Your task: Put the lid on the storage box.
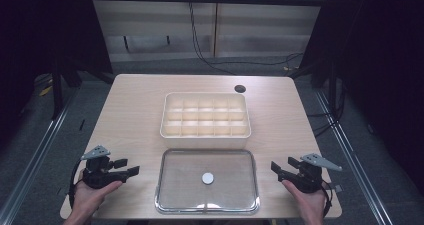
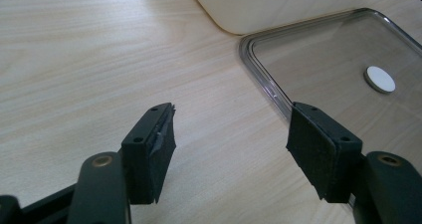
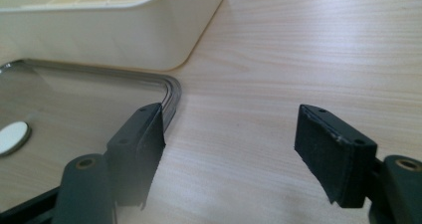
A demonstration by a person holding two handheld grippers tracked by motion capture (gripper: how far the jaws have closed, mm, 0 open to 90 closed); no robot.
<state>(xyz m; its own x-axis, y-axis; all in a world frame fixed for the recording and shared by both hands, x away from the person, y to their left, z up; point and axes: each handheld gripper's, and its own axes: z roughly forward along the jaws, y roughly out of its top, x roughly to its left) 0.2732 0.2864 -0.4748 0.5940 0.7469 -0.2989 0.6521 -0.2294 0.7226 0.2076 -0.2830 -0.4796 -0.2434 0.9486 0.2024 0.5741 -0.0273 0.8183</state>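
Two grippers rest low near the person's edge of the table (image 1: 130, 100), one on each side of a clear lid (image 1: 207, 180). The left gripper (image 1: 126, 167) has its jaws spread wide with nothing between them; the lid lies flat just beyond its right jaw, apart from it, and a white disc (image 1: 207, 178) sits at the lid's middle. The right gripper (image 1: 281, 169) is likewise wide open and empty, with the lid's rounded corner just past its left jaw, not touching. Ahead of both grippers, on the far side of the lid and close beside it, stands a cream divided box (image 1: 205, 114) with its compartments open to view.
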